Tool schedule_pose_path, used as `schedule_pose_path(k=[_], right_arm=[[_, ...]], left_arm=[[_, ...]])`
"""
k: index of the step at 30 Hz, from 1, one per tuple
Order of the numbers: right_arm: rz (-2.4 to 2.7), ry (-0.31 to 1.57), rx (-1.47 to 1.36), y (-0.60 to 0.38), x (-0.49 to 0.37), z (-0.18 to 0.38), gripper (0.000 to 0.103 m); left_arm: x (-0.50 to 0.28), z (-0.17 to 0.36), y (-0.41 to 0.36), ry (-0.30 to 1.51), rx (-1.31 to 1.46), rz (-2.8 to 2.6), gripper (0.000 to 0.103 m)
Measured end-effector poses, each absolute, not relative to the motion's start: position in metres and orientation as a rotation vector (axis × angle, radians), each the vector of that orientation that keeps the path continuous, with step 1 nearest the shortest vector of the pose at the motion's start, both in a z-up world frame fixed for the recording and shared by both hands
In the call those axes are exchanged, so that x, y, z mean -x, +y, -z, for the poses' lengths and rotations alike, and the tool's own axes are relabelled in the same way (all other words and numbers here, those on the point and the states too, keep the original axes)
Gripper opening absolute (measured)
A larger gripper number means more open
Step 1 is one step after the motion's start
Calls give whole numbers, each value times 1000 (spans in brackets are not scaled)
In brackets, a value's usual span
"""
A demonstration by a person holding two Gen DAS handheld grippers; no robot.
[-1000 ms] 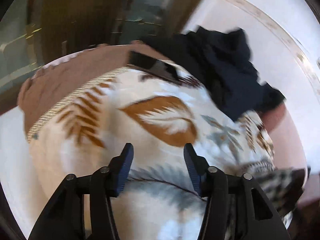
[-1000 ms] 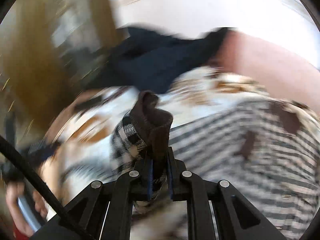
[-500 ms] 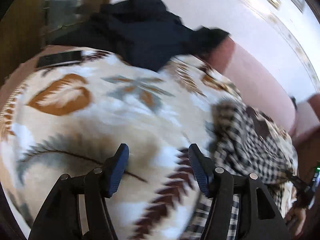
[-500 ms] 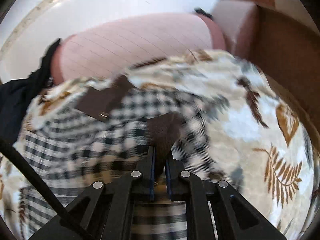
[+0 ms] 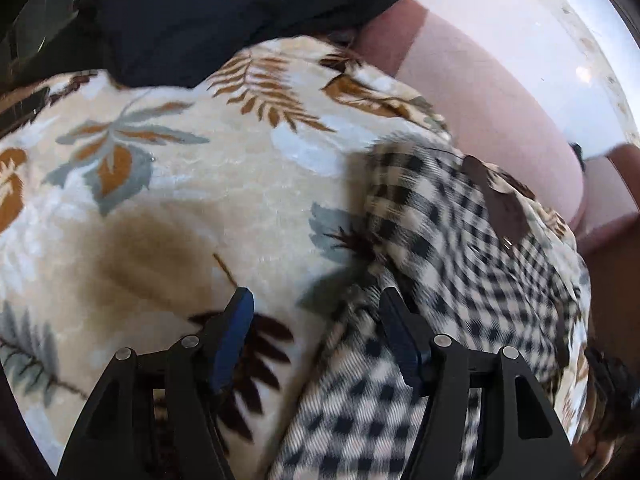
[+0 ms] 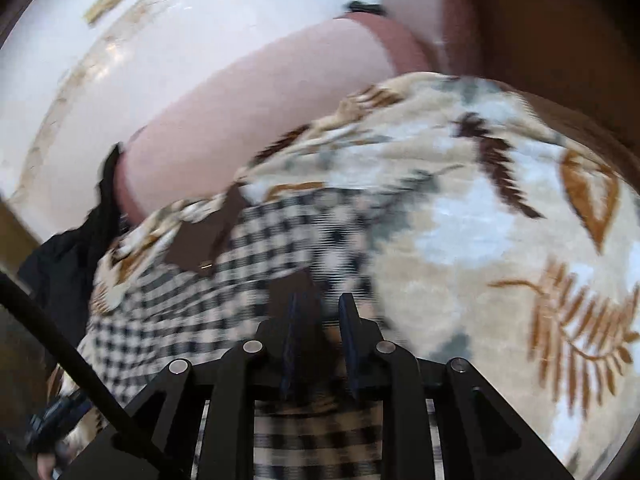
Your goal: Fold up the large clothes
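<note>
Right tongs opening, seemingly over checked garment edge.

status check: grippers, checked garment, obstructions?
Left gripper open, empty. Right gripper opening, brown trim between jaws. Checked garment on leaf-print blanket. Dark clothes aside.

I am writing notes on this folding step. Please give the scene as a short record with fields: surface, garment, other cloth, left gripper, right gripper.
surface: leaf-print blanket over a pink sofa
garment: checked garment with brown trim, lying on the blanket
other cloth: dark cloth heaped at the blanket's far edge
left gripper: left gripper open, nothing between its fingers, above the garment's edge
right gripper: right gripper with jaws opening; the garment's brown trim lies between them, not visibly pressed
</note>
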State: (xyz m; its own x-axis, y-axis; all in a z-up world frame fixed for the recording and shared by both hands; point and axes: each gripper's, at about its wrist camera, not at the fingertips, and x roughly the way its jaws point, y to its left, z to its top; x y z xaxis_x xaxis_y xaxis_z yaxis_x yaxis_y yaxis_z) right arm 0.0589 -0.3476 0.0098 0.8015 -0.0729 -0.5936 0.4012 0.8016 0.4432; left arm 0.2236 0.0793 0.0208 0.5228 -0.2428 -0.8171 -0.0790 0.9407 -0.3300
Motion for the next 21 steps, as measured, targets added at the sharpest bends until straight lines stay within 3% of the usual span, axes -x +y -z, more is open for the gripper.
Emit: schedule_pose_path(k=[4, 10, 11, 12, 16, 17, 18, 21], right_arm=[[233, 636, -466, -319, -85, -7, 33], [206, 760, -395, -306, -117, 21, 34], [197, 806, -384, -307, -122, 29, 30], [208, 860, -357, -309, -127, 37, 19], [244, 906, -373, -325, -128, 50, 18], [269, 907, -364, -325, -128, 47, 16], [327, 911, -318, -323, -128, 45, 4], [357, 939, -274, -321, -133, 50, 3]], left_arm=[[-227, -20, 86, 1015, 346, 91, 64], [-211, -42, 77, 952, 222, 136, 64], [-207, -46, 76, 937, 207, 144, 64], [-204, -51, 76, 923, 197, 146, 64], [-217, -60, 68, 918, 120, 135, 65], [-221, -61, 64, 915, 114, 149, 65], [-227, -59, 58, 921, 111, 178, 65], [-241, -45, 44, 980, 100, 207, 65]])
